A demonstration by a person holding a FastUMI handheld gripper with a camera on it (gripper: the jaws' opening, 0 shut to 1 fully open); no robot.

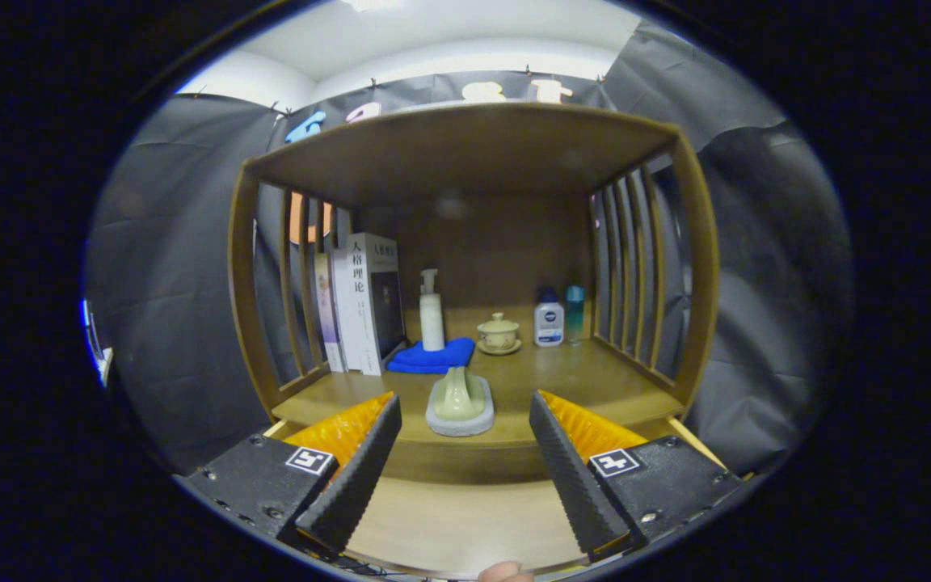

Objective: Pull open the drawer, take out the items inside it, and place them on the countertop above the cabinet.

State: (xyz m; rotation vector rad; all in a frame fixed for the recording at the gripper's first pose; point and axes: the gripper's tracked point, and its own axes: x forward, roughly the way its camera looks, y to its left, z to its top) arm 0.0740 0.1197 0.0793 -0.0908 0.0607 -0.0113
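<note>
My gripper [464,400] is open, its fingers spread wide with nothing between them. Just ahead of the fingertips, at the front edge of the wooden countertop [587,380], a pale green ceramic piece [457,394] rests on a grey round pad [460,423]. Below the countertop's front edge, the pulled-out drawer [457,517] shows a bare light-wood floor between and under my fingers. I see no item on the part of the drawer floor that shows.
At the back of the countertop stand upright books [360,311], a white pump bottle [431,311] on a blue cloth [431,357], a lidded tea cup [499,333], a small white bottle [549,320] and a teal bottle [575,314]. Slatted side walls and a wooden top enclose the shelf.
</note>
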